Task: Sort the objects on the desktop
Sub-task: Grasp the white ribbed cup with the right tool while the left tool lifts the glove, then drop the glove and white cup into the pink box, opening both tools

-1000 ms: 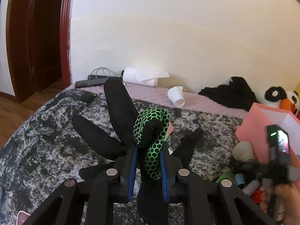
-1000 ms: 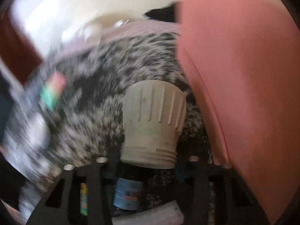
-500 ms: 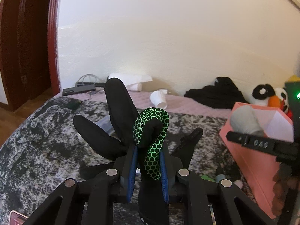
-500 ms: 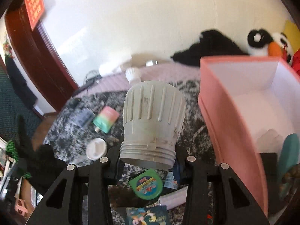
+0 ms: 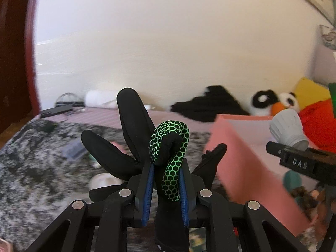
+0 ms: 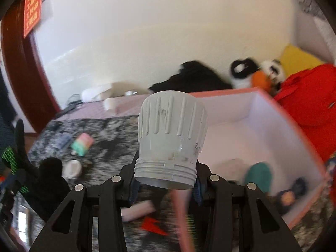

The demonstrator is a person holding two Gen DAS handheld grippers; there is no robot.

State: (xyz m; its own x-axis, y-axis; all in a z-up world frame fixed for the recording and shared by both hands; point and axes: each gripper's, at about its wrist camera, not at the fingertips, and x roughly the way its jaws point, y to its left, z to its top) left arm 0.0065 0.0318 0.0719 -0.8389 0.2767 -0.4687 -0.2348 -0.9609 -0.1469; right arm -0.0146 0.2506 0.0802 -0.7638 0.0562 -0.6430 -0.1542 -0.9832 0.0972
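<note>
While clamped on a grey cap (image 6: 171, 140), right gripper (image 6: 166, 185) now rides above the pink box's (image 6: 283, 115) near edge, up off the bedspread; likely drop next. Left gripper (image 5: 166, 185) squeezes a glove (image 5: 134, 138).

Panda plush (image 6: 271, 71), red wall sign (image 6: 33, 6)

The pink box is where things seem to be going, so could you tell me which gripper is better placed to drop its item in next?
Probably the right gripper: its grey ribbed cap hangs at the pink box.
</note>
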